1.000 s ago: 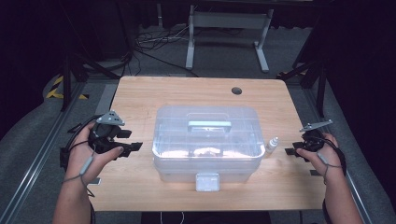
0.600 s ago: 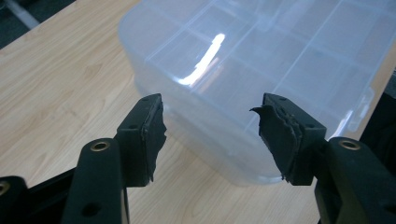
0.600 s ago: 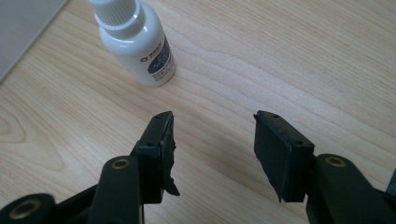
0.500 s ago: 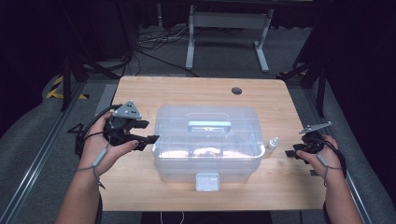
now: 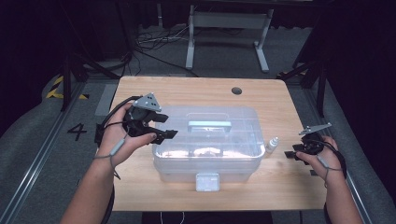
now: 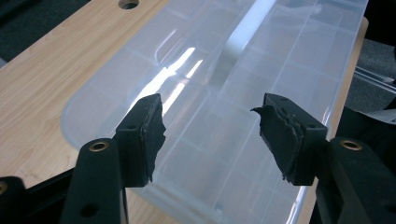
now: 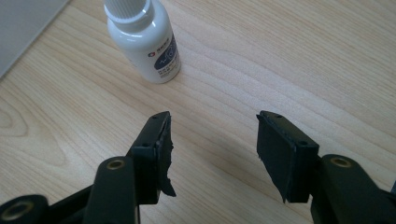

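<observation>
A clear plastic storage box (image 5: 210, 140) with a closed lid and a pale handle (image 5: 209, 125) stands in the middle of the wooden table (image 5: 187, 91). My left gripper (image 5: 169, 126) hovers over the box's left end, jaws open and empty; in the left gripper view it (image 6: 208, 126) looks along the lid (image 6: 243, 56). A small white bottle (image 5: 271, 145) stands upright just right of the box. My right gripper (image 5: 289, 152) is low by the table's right edge, pointing at the bottle (image 7: 144, 42) from a short way off. Its jaws (image 7: 212, 144) have just been opening, with nothing between them.
A white latch (image 5: 207, 182) sits at the middle of the box's front. A round cable hole (image 5: 236, 90) lies near the table's far edge. Beyond the table are dark floor, cables and a metal stand.
My left gripper has moved right and up, from the table's left side to above the box's left end. The right hand has stayed where it was.
</observation>
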